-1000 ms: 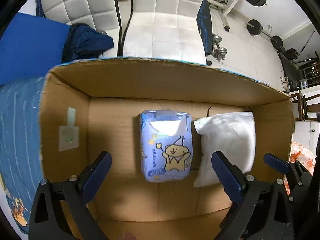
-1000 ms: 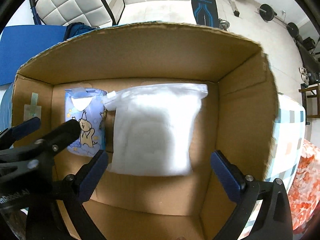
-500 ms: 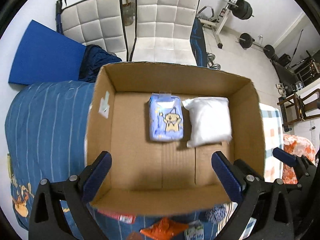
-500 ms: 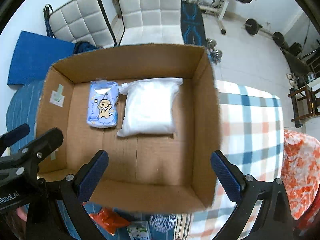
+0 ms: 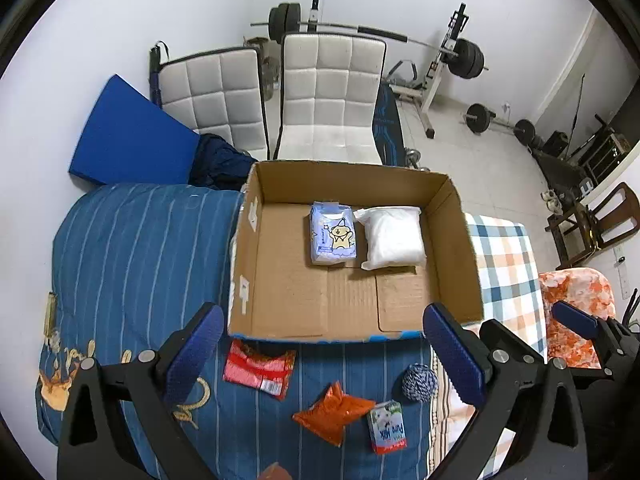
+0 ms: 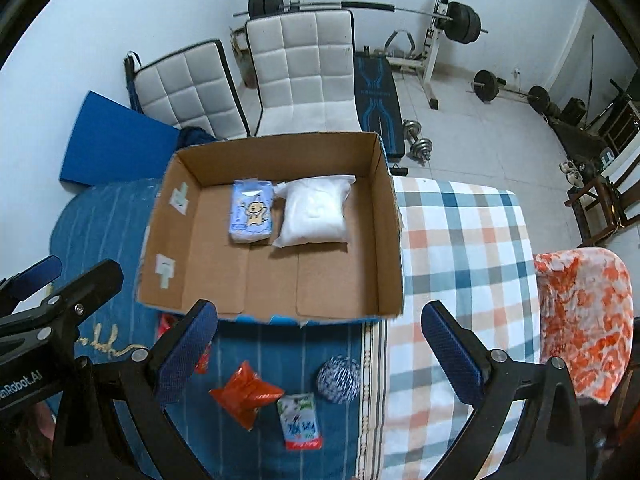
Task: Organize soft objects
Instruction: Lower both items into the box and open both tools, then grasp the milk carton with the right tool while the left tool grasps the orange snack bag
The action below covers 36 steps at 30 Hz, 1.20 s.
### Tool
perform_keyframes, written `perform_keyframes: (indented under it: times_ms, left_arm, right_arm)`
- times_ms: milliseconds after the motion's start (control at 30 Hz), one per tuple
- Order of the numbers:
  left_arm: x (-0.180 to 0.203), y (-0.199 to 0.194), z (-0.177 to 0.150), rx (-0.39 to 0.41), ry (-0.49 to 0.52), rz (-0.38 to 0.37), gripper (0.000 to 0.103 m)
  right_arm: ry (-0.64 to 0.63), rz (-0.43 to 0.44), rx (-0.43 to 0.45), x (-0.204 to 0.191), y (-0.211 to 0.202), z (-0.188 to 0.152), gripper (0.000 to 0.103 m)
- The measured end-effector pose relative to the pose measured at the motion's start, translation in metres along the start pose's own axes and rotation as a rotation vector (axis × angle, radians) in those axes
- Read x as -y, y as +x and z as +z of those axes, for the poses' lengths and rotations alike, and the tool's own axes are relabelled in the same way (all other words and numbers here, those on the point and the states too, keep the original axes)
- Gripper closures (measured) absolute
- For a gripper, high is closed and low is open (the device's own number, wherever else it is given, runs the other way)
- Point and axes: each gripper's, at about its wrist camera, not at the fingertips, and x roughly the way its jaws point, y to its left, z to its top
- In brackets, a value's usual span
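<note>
An open cardboard box [image 5: 460, 264] [image 6: 390, 248] sits on the bed. Inside at the far side lie a blue tissue pack with a cartoon bear [image 5: 333, 238] [image 6: 252, 216] and a white soft bag [image 5: 393, 236] [image 6: 314, 210] side by side. In front of the box on the blue bedding lie a red packet [image 5: 260, 368], an orange packet [image 5: 334, 412] [image 6: 245, 394], a milk pouch [image 5: 387, 432] [image 6: 300, 426] and a blue-white yarn ball [image 5: 420, 382] [image 6: 338, 379]. My left gripper [image 5: 324, 352] and right gripper [image 6: 320, 354] are open and empty, held high above these items.
A blue striped duvet [image 5: 132, 264] covers the left of the bed, a checked blanket [image 6: 460, 264] the right, an orange floral cloth [image 6: 580, 320] the far right. White chairs [image 5: 332, 96], a blue mat [image 5: 128, 148] and weights stand beyond the bed.
Both grippers have pulled up and back out of the box, leaving the tissue pack and white bag inside. The loose items in front of the box have come into view.
</note>
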Motion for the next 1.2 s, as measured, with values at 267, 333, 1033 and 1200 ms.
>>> perform_keyframes:
  times_ms: [267,333,1033,1200]
  left_arm:
    - [-0.007,-0.047,-0.035,0.036,-0.009,-0.017,0.001]
    - [-0.008,-0.054,-0.044,0.043,-0.009,-0.010,0.001]
    - [-0.027,0.104,-0.168,-0.337,0.005,0.119,0.001]
    - [-0.016,0.132,-0.178,-0.389,0.057,0.129,0.001]
  right_arm:
    - [0.002,0.021,0.029,-0.010,-0.045,-0.039,0.000]
    - [0.007,0.031,0.028,-0.012,-0.049,-0.049,0.000]
    - [0.118,0.067,-0.530,-0.001,0.189,-0.189,0.019]
    - [0.120,0.044,-0.528,-0.005,0.206,-0.201,0.045]
